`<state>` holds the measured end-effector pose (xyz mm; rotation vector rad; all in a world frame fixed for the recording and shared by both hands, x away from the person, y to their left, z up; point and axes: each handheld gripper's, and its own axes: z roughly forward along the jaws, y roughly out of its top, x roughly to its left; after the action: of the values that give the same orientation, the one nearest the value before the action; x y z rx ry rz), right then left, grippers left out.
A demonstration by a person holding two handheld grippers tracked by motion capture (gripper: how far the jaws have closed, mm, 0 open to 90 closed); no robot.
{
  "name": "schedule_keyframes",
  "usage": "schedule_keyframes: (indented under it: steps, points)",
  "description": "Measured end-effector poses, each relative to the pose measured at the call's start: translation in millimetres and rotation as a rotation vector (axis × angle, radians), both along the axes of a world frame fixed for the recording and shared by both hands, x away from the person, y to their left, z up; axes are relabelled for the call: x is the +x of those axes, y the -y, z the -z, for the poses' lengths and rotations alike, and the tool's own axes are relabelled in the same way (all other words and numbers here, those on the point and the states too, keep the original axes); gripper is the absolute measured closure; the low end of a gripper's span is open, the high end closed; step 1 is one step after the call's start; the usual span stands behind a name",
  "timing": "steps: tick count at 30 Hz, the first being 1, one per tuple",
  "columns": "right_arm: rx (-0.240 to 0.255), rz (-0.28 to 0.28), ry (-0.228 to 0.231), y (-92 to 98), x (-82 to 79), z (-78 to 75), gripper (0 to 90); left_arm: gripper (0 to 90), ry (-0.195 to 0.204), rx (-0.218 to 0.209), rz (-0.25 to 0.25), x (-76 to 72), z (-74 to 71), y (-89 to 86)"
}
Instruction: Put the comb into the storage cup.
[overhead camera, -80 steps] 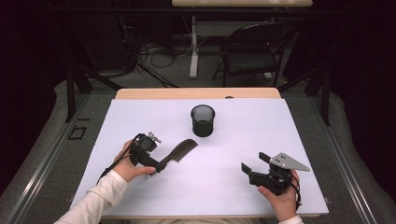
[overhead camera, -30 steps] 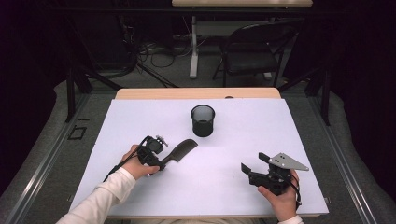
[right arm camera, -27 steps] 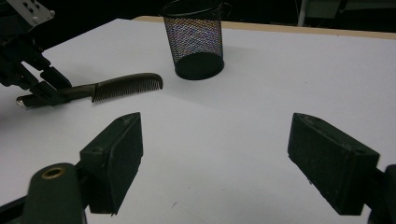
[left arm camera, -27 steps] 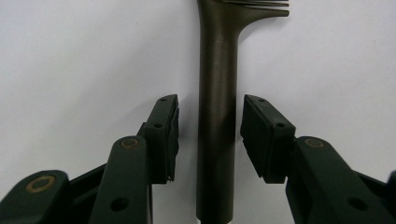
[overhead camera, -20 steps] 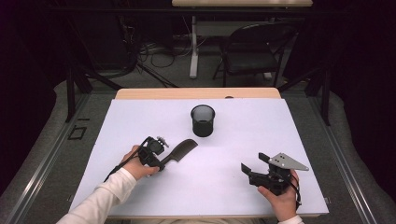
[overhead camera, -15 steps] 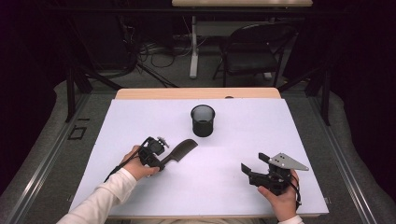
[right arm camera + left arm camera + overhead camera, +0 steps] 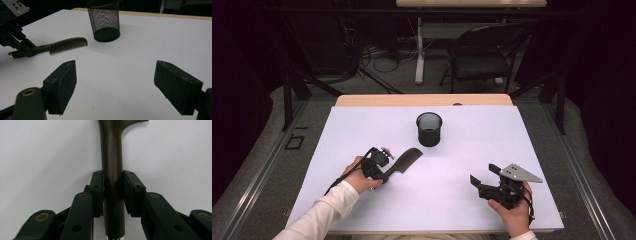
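A dark comb (image 7: 406,160) lies on the white table (image 7: 462,210), teeth end pointing toward the black mesh cup (image 7: 429,129). My left gripper (image 7: 387,173) has the comb's handle (image 7: 112,152) between its jaws, which have just been closing; both pads (image 7: 98,187) now touch the handle's sides. My right gripper (image 7: 483,176) rests at the front right, jaws wide open with nothing between them (image 7: 115,80). From the right gripper view the comb (image 7: 66,45) lies left of the cup (image 7: 103,20), with the left gripper (image 7: 21,50) on its handle.
The mesh cup stands upright near the table's far middle. A wooden strip (image 7: 422,100) edges the far side. Beyond it are a folding chair (image 7: 484,55), cables and a table leg on the floor.
Since the earliest frame my left gripper has slid a little right, onto the comb's handle. The comb, the cup and my right gripper have stayed put.
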<state>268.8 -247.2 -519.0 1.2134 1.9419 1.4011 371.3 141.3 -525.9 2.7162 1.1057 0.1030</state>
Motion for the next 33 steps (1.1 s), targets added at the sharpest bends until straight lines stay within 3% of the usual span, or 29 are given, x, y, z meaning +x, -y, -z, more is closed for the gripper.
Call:
schedule_keyframes:
  steps: [13, 25, 33]
  points:
    - [0.0, -0.001, 0.0, -0.1, -0.1, 0.0, 18.4, 72.4, -0.016, -0.009, -0.047, 1.7, -0.3, -0.9]
    - [-0.003, 0.001, -0.003, 0.1, 0.1, 0.2, 18.6, 72.7, -0.018, -0.014, -0.057, 2.2, -2.0, -1.9]
    - [-0.002, 0.001, -0.001, 0.0, 0.2, 0.4, 18.6, 72.8, -0.017, -0.048, -0.067, 2.1, -7.4, -6.5]
